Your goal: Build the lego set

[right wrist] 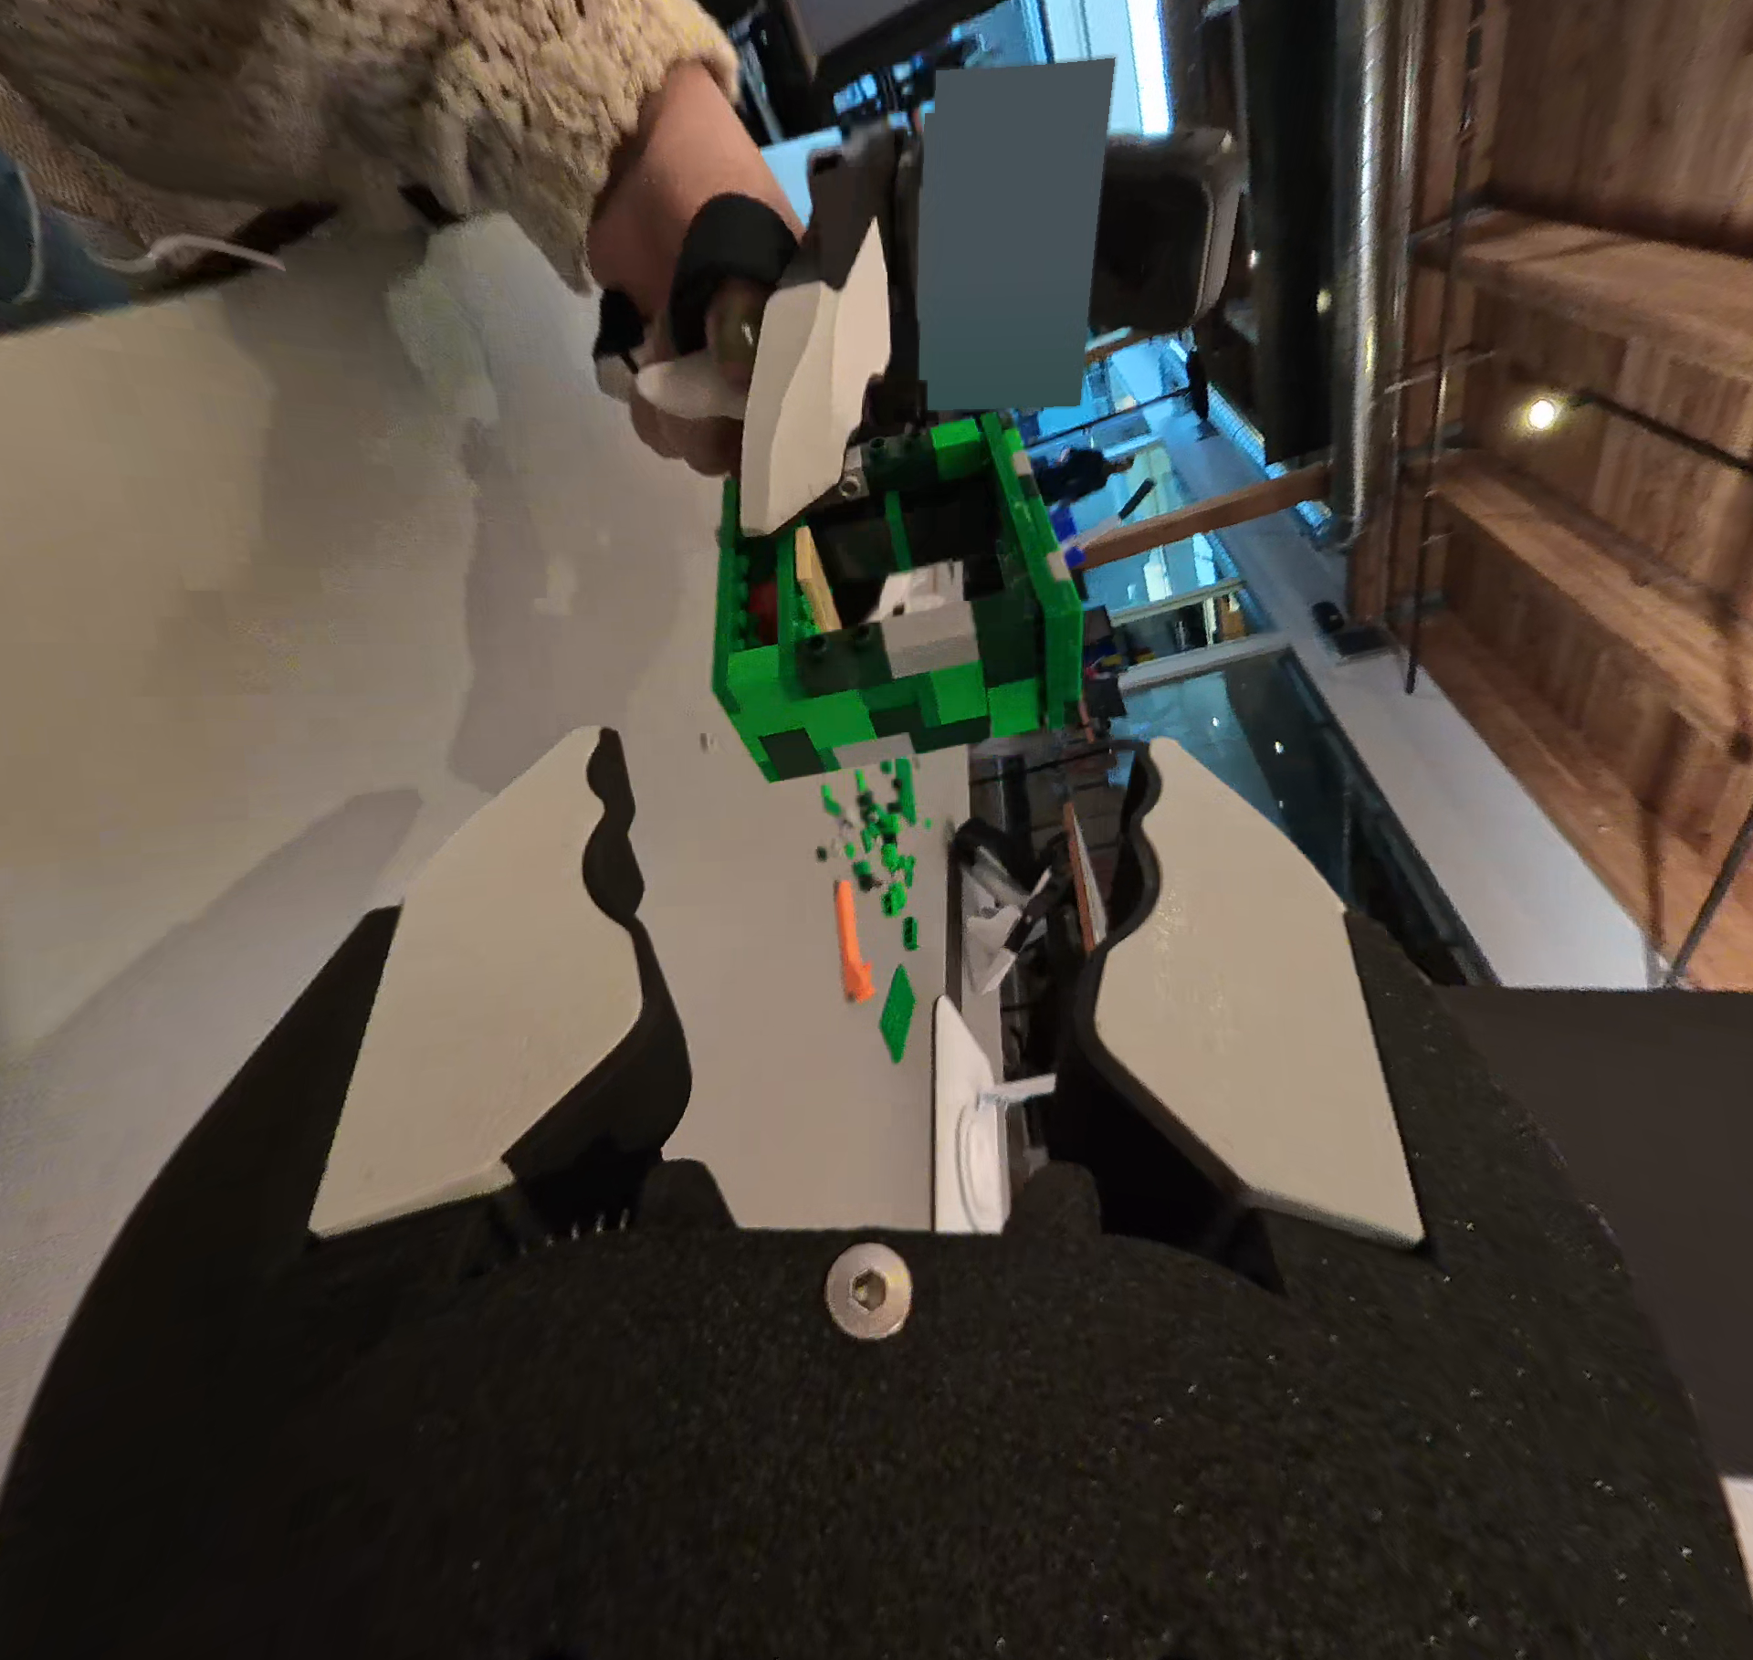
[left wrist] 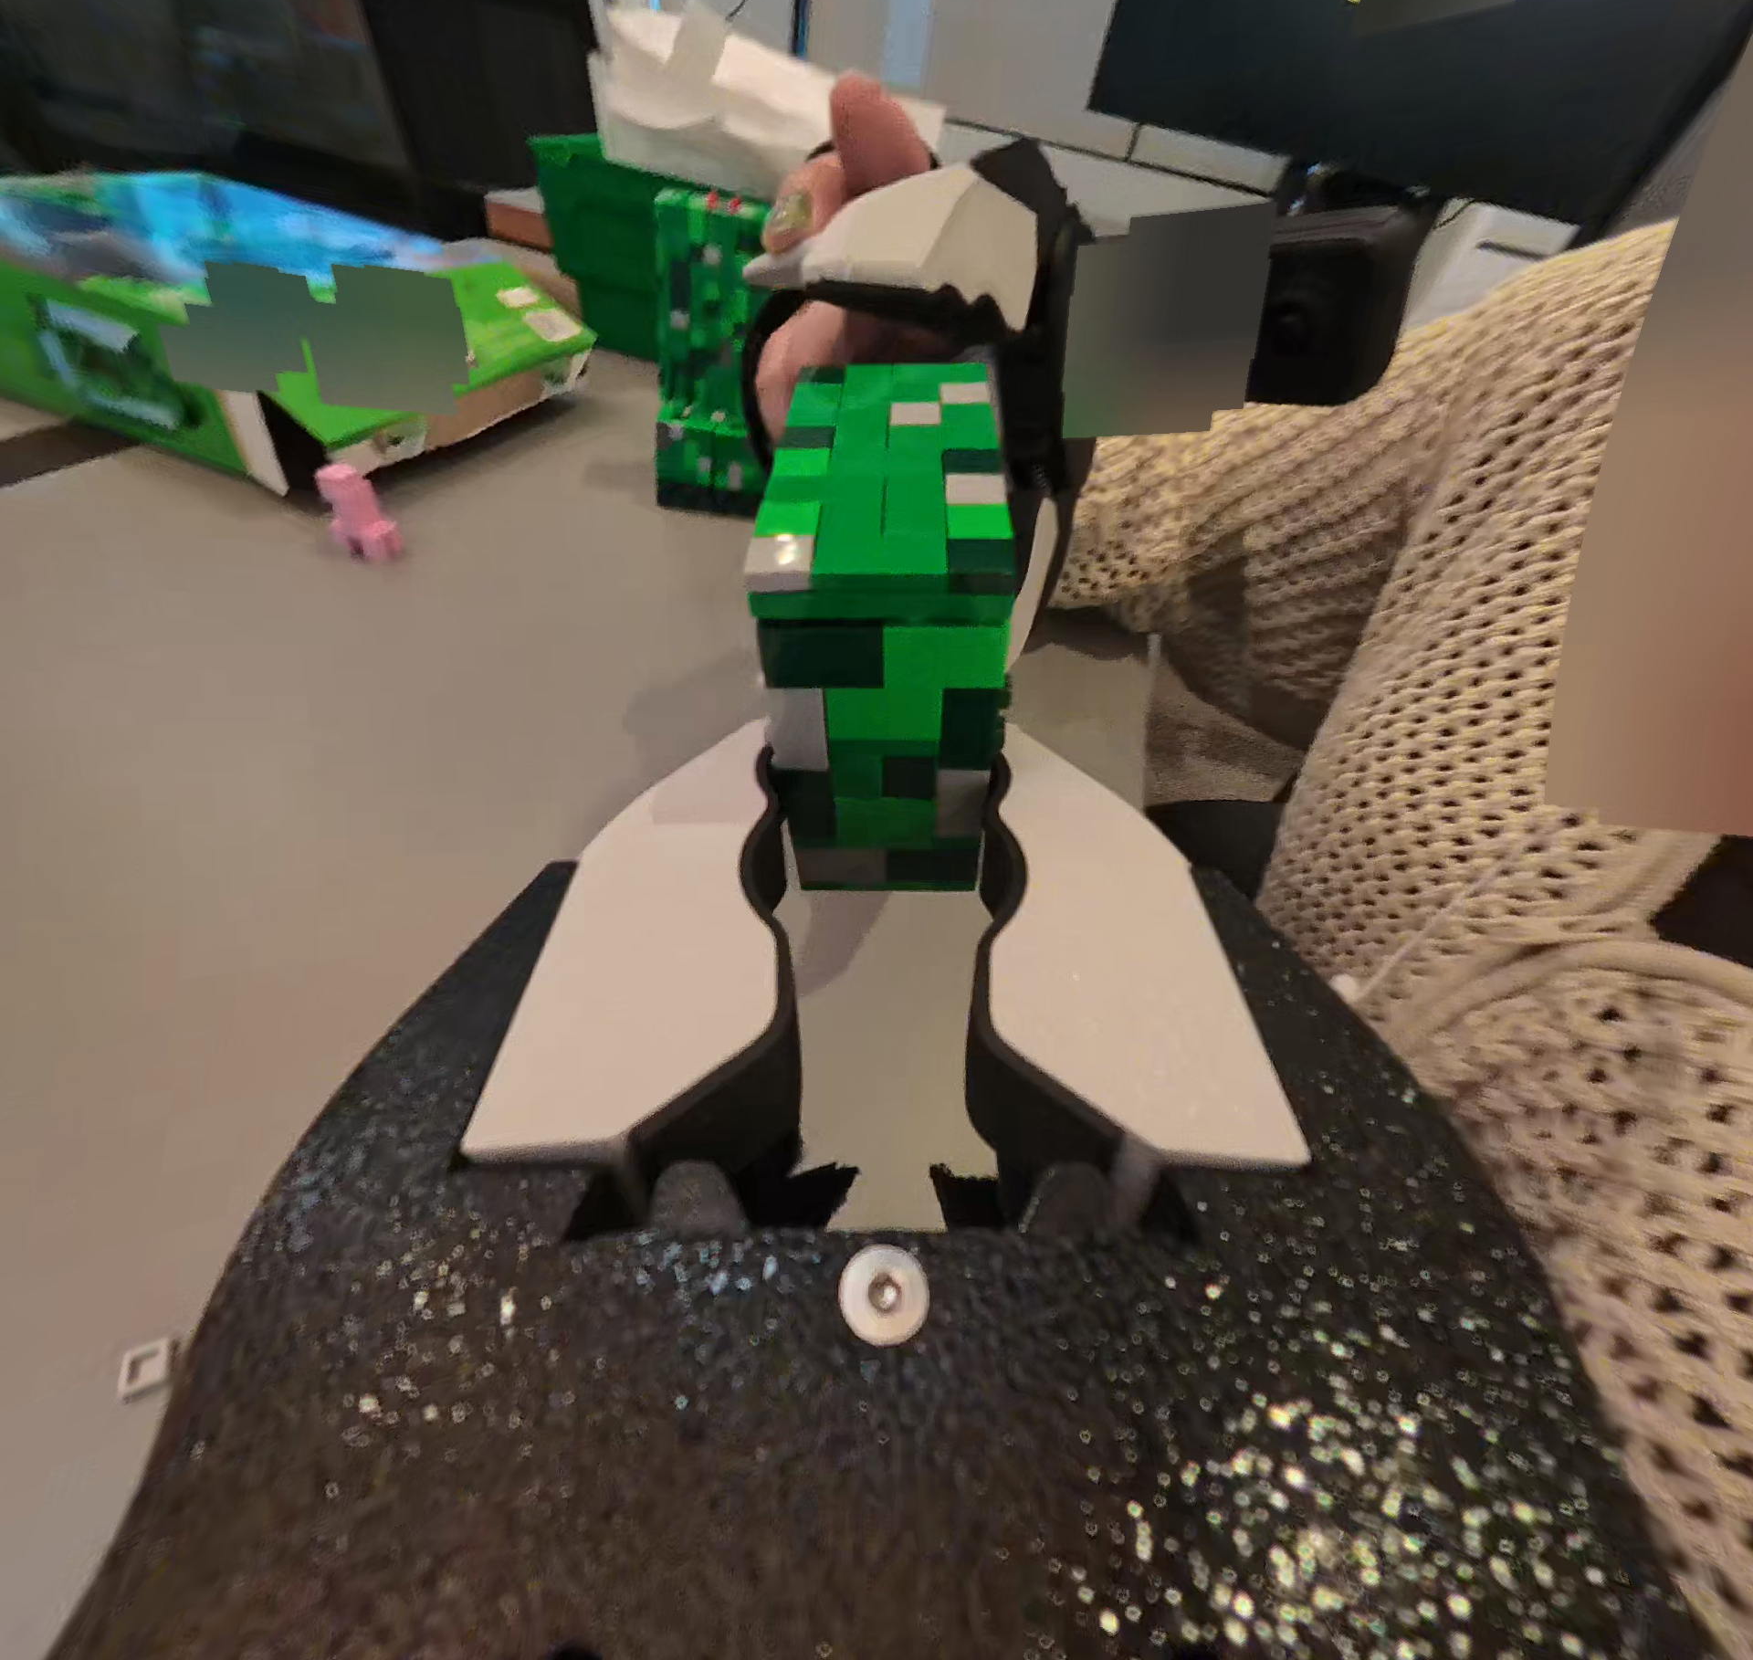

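A green pixel-patterned Lego build (left wrist: 882,571) of a blocky head on a narrower body is held above the grey table (left wrist: 285,808). My left gripper (left wrist: 882,765) is shut on its lower body. In the right wrist view the build (right wrist: 901,694) shows an open hollow side with black, tan and red parts inside, and a left-gripper finger (right wrist: 816,410) lies on it. My right gripper (right wrist: 877,761) is open and empty, its tips just short of the build. One of its fingers (left wrist: 901,229) shows behind the head in the left wrist view.
A second green figure (left wrist: 707,362), a pink pig (left wrist: 360,514), the set's box (left wrist: 285,324) and a green bin (left wrist: 588,229) stand on the table. Loose green pieces (right wrist: 882,846), an orange separator tool (right wrist: 852,946) and a green plate (right wrist: 896,1012) lie farther off. A knit-sleeved arm (left wrist: 1423,571) is at the right. Spacing between my two grippers at the tips: around 4 cm. The pink pig (left wrist: 360,514) is about equally far from each gripper, around 30 cm.
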